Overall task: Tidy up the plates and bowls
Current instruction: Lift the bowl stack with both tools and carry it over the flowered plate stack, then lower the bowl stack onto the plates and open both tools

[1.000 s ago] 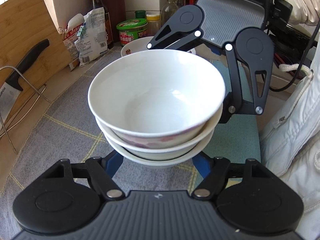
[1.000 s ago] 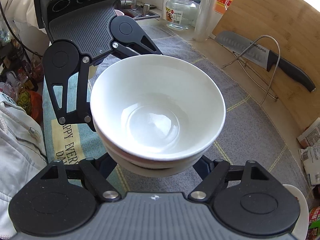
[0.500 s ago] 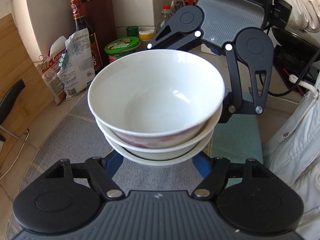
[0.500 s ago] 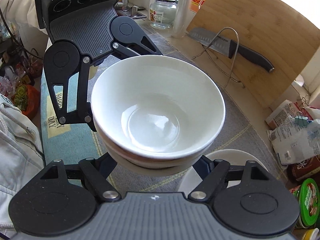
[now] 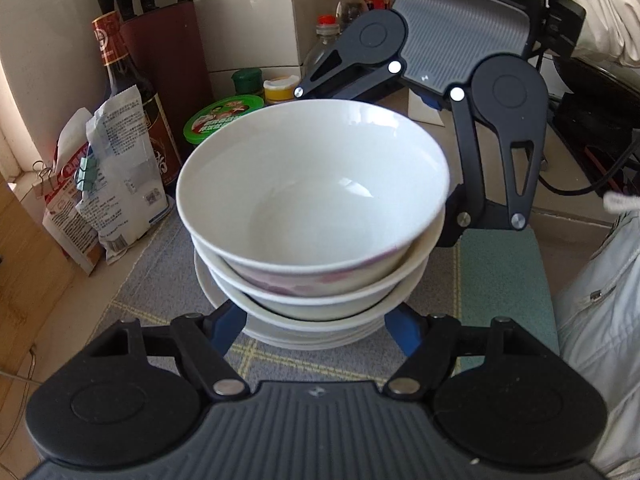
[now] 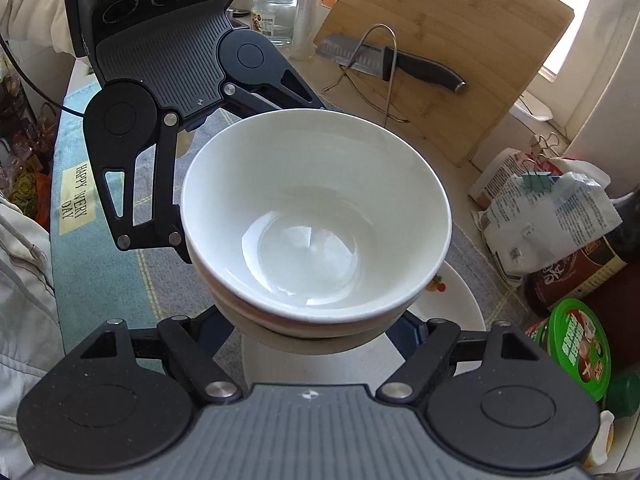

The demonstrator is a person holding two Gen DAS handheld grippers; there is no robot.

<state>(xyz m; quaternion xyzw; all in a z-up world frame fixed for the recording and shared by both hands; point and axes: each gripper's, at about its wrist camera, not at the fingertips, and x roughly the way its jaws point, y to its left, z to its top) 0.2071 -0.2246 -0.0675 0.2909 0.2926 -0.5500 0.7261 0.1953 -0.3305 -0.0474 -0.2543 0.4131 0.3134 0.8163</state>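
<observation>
We see a stack of bowls (image 5: 316, 216), white and glossy, nested one in another; the top one is deep and empty, and the one under it shows a faint pink pattern on its outer wall. The stack is above a white plate (image 6: 456, 300) that lies on the grey cloth (image 5: 160, 280) covering the desk; whether the lowest bowl touches the plate we cannot tell. The plate has a small coloured mark near its rim.

Toward the back edge of the desk the room is tight: a green-lidded tub (image 5: 222, 118), a dark sauce bottle (image 5: 132, 92), clipped paper bags (image 5: 108, 184) and a knife block (image 5: 164, 52) stand near the stack. In the right wrist view a wooden cutting board (image 6: 448, 60) leans up with a knife (image 6: 400, 64) against it, behind a wire stand (image 6: 380, 60). A teal mat (image 6: 76, 200) covers the near edge of the desk, where a white jacket (image 5: 600, 320) shows. Open cloth lies only between the stack and the cutting board.

Our left tongs (image 5: 316, 326) are clenched on the stack low down, blue fingers (image 5: 226, 326) pressing on either side. Our right tongs (image 6: 316, 336) grip the same stack from the opposite side, likewise at the base. Each pair of tongs appears in the other's view, across the bowls
</observation>
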